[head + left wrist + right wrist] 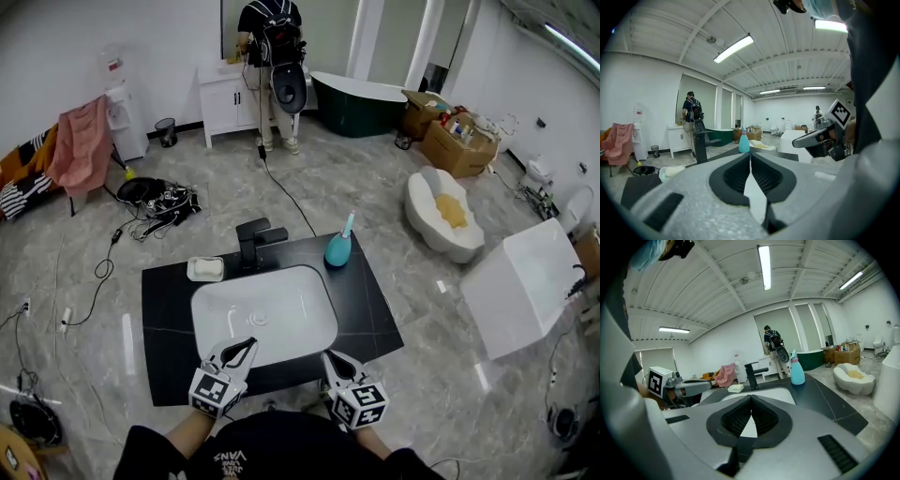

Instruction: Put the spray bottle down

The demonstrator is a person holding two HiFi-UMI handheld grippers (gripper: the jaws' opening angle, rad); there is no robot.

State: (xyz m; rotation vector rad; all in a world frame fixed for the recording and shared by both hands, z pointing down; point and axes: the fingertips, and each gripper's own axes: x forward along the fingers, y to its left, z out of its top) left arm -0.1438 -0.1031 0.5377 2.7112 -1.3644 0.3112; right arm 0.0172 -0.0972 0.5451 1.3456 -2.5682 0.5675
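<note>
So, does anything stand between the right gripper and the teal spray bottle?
Nothing visible does: only the white sink basin and black countertop lie between the right gripper and the teal spray bottle; the black faucet stands aside.

My head camera looks steeply down on the surface (169, 319); my claw cameras skim low across it, all sharing the spray bottle (338, 248).

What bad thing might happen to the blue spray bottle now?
The spray bottle stands upright on the black counter, close to the sink; a bump might tip it in. The left tongs and right tongs are shut, empty and near the front edge, so nothing steadies it.
</note>
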